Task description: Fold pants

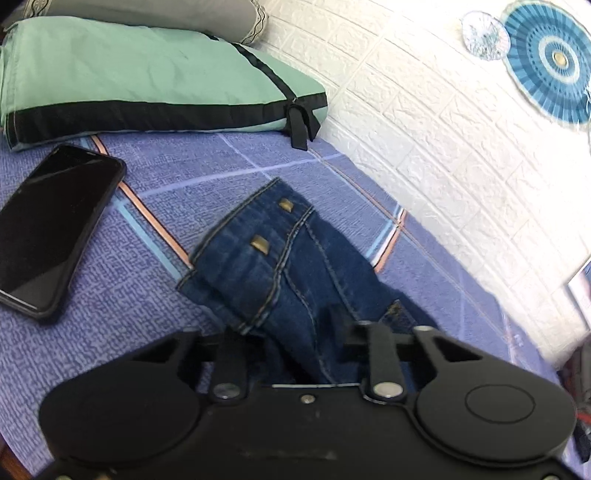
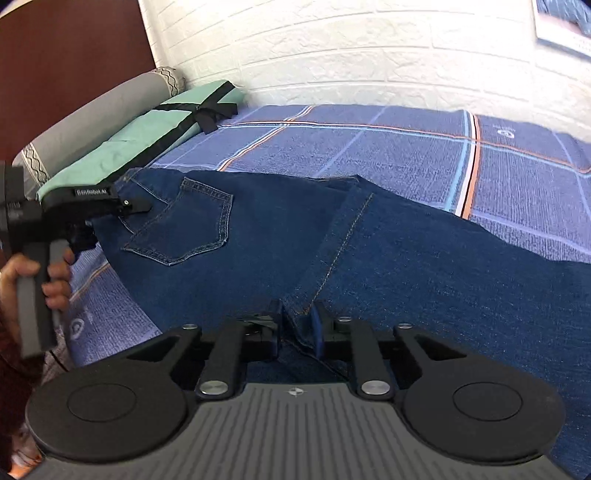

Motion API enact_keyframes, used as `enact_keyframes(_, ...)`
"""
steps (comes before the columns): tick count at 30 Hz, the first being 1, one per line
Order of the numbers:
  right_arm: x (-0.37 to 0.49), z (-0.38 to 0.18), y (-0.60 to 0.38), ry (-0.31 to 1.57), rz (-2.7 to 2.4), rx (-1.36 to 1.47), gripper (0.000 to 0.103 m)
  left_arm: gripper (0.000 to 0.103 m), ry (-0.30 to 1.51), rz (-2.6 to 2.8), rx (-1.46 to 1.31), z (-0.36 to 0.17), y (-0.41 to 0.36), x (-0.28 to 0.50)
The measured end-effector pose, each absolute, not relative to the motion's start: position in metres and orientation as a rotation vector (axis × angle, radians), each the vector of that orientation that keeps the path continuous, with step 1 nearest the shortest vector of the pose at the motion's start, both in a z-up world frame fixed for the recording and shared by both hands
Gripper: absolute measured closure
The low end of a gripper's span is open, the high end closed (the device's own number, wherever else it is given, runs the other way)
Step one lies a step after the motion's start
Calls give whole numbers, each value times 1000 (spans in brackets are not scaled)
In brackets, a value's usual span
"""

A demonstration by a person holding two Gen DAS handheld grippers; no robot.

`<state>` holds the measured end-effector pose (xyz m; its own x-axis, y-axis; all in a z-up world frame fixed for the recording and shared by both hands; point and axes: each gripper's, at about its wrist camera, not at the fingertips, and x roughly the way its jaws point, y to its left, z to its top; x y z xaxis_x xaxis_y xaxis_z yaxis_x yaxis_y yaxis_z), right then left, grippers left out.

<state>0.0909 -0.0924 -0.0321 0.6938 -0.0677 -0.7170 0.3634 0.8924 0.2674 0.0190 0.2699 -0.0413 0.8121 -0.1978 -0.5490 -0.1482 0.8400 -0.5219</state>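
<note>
The dark blue jeans (image 2: 332, 236) lie spread flat on the blue checked bedsheet (image 2: 406, 147), back pocket up, stretching away ahead of the right gripper (image 2: 299, 321) and off to its right. That gripper's jaws stand narrow, pinched on a fold of denim where a stitched seam runs up between them; the cloth fills the gap between the two pads.

The left gripper (image 1: 291, 332) sits at the waistband end. In its own view the waistband with two brass studs (image 1: 273, 225) rises just ahead of the fingers, and the denim bunches up between them; the jaws are drawn in close and clamp this bunch. From the right wrist view the same gripper (image 2: 136, 206) appears far to the left, its tip touching the jeans' edge beside the pocket, with a hand (image 2: 40, 277) wrapped round its grey handle.

Ahead and left of the left gripper a black phone (image 1: 55, 229) lies face up on the sheet, near the waistband but apart from it. Beyond it rests a green cushion with black ties (image 1: 147, 81), and behind that a grey bolster (image 1: 166, 14). A white brick-pattern wall (image 1: 424, 140) runs along the bed's far side, to the right of the left gripper, with a blue paper fan (image 1: 550, 59) stuck on it.
</note>
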Motion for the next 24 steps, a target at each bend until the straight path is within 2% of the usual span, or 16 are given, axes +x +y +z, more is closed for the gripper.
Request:
enact_keyframes(3, 89, -33, -95, 758, -244, 437, 71, 92, 590, -33, -555, -23, 262, 13)
enact_keyframes(5, 87, -33, -98, 742, -230, 464, 60, 94, 560, -51, -548, -8, 256, 9)
enact_keyframes(7, 85, -31, -99, 721, -218, 491, 55, 95, 527, -73, -533, 8, 249, 3)
enact_keyframes(17, 47, -18, -111, 607, -195, 594, 54, 95, 366, -313, -423, 98, 164, -36)
enact_keyframes(24, 4, -16, -130, 524, -249, 652, 54, 94, 394, -540, -292, 114, 64, -55)
